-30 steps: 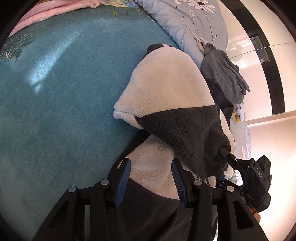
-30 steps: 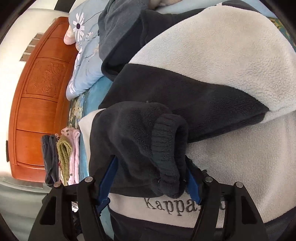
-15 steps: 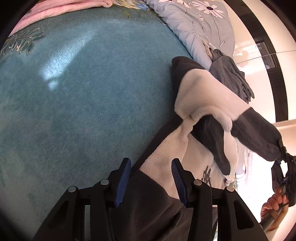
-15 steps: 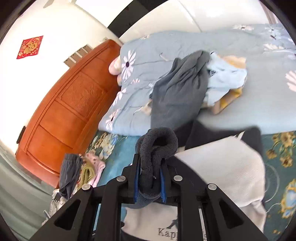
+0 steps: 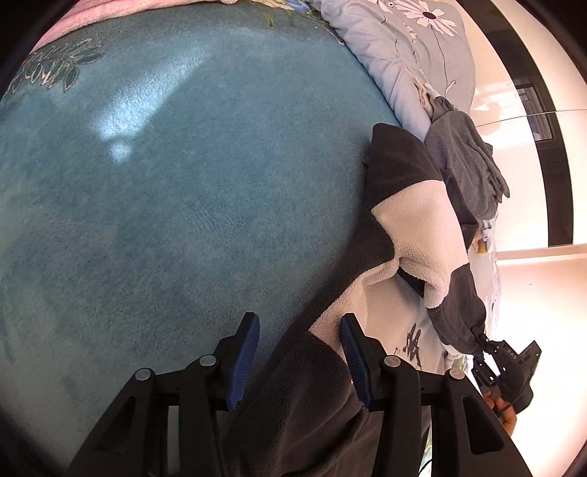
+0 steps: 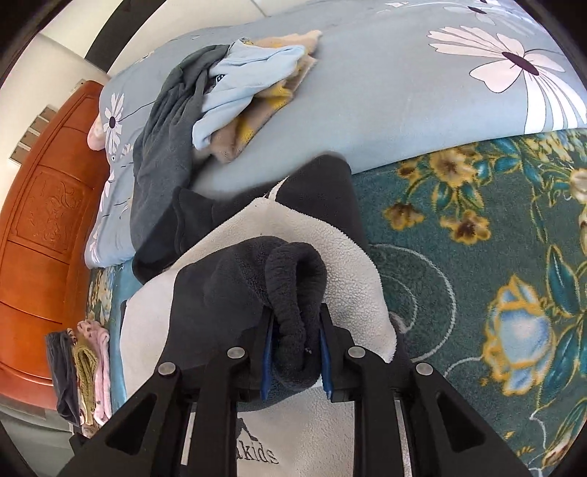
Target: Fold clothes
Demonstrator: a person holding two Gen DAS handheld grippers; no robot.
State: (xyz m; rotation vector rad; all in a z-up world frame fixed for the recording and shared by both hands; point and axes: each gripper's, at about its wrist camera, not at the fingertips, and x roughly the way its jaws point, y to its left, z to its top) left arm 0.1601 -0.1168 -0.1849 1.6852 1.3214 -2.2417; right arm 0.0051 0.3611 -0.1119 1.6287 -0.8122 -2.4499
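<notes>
A cream and dark grey fleece jacket (image 5: 414, 235) lies on the teal blanket (image 5: 183, 201), printed front up. My left gripper (image 5: 299, 348) is open, its blue pads on either side of the jacket's dark hem (image 5: 304, 385). My right gripper (image 6: 295, 352) is shut on the jacket's dark grey sleeve cuff (image 6: 293, 293) and holds it above the cream body (image 6: 323, 242). The right gripper also shows in the left wrist view (image 5: 488, 352), with the sleeve (image 5: 455, 304) stretched up to it.
A pile of unfolded clothes, grey (image 6: 161, 146), light blue (image 6: 249, 77) and tan, lies on the floral duvet (image 6: 422, 95). A stack of folded clothes (image 6: 84, 374) sits at the bed's edge by the wooden headboard (image 6: 47, 220). A pink blanket (image 5: 110, 14) lies beyond the teal one.
My right gripper closed on the sleeve cuff, lifted it and pulled the sleeve out across the jacket. The folded-over sleeve has been opened out. My left gripper stayed open at the hem.
</notes>
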